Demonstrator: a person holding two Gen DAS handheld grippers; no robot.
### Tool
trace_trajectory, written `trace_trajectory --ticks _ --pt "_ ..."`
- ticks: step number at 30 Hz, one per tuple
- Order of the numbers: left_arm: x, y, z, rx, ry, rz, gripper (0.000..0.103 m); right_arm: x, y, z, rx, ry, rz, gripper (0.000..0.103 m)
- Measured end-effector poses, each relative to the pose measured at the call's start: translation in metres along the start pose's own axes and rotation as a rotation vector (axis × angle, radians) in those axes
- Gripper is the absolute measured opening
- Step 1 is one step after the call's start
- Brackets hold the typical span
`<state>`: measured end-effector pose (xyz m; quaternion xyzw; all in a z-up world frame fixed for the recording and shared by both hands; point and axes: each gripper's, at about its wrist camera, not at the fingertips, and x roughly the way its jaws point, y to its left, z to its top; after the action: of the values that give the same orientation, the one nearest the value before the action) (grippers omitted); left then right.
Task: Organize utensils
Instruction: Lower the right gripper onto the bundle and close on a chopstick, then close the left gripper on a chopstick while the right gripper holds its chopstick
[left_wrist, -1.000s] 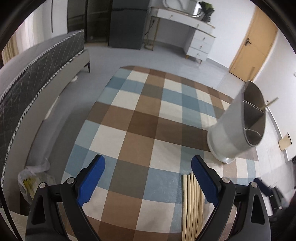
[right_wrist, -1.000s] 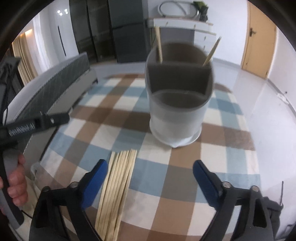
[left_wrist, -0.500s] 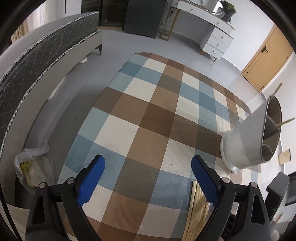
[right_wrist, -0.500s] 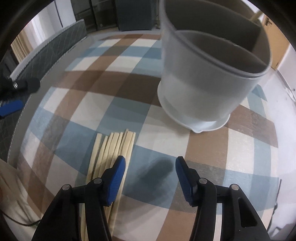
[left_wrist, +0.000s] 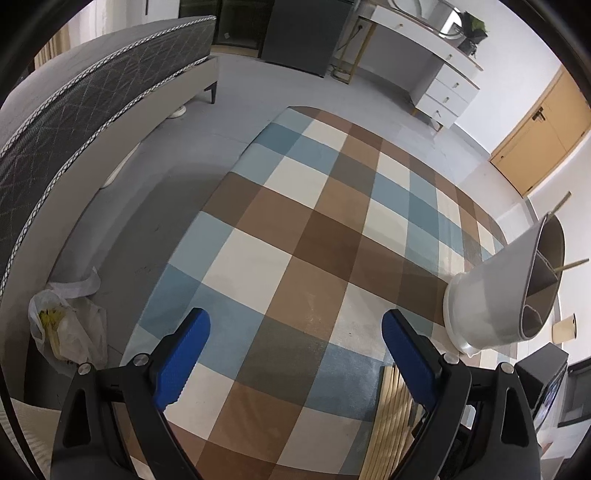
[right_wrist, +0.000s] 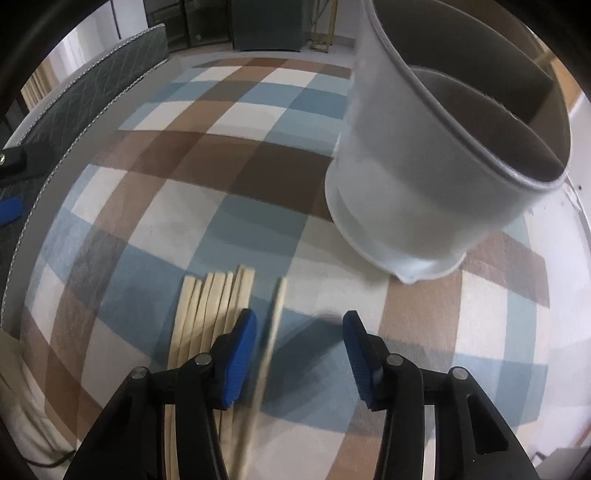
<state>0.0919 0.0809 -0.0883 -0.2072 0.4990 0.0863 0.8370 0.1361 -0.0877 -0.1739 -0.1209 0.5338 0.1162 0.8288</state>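
**chopfan:** Right wrist view shows the right gripper low over the checked rug, fingers partly open with nothing clamped. One loose chopstick lies between them, blurred, set a little apart from the row of chopsticks just to its left. How do you reckon these handle?

**rigtinker:** Light, stiff, thin sticks, pale wood or bamboo by the look of them. They seem squared off at the thick end, so they shouldn't roll much, but they're smooth and the blue pads could let one pivot or slide. I'd take the loose one around mid-length, so it doesn't swing like a seesaw. The rug pile looks soft and gives a bit, which should help get the tips down either side.

**chopfan:** And where does it go?

**rigtinker:** The grey holder, just ahead and to the right on the rug. It's a rounded tub with a matte wall, a flared base and inner dividers; a couple of sticks poke out in the left wrist view. It looks light, so bumping the rim might shift it.

**chopfan:** Left side?

**rigtinker:** The left gripper hangs above the rug, fingers spread wide and empty.
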Motion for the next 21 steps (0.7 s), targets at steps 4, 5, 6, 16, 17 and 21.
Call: trace_trajectory --ticks 4,5,6,16,17,21 --pt "-0.004 0.0 0.001 -0.001 -0.008 -0.003 0.091 0.002 0.002 0.004 0.003 -0.014 0.034 0.027" --pt "-0.006 -0.001 0.001 0.005 -0.015 -0.014 0.091 0.001 0.002 0.004 0.001 -0.022 0.041 0.018" --pt "-0.007 -0.002 0.001 0.008 -0.019 -0.018 0.091 0.001 0.002 0.003 0.001 -0.031 0.046 0.011" --pt "-0.002 -0.019 -0.015 0.124 -0.002 0.005 0.091 -0.03 -0.037 -0.011 0.165 -0.148 0.186 0.003" --pt "0.003 -0.023 -0.021 0.151 0.013 0.002 0.091 -0.037 -0.042 -0.014 0.185 -0.173 0.203 0.003" --pt "0.016 -0.036 -0.038 0.214 0.061 0.02 0.091 -0.052 -0.065 -0.026 0.267 -0.229 0.267 0.003"
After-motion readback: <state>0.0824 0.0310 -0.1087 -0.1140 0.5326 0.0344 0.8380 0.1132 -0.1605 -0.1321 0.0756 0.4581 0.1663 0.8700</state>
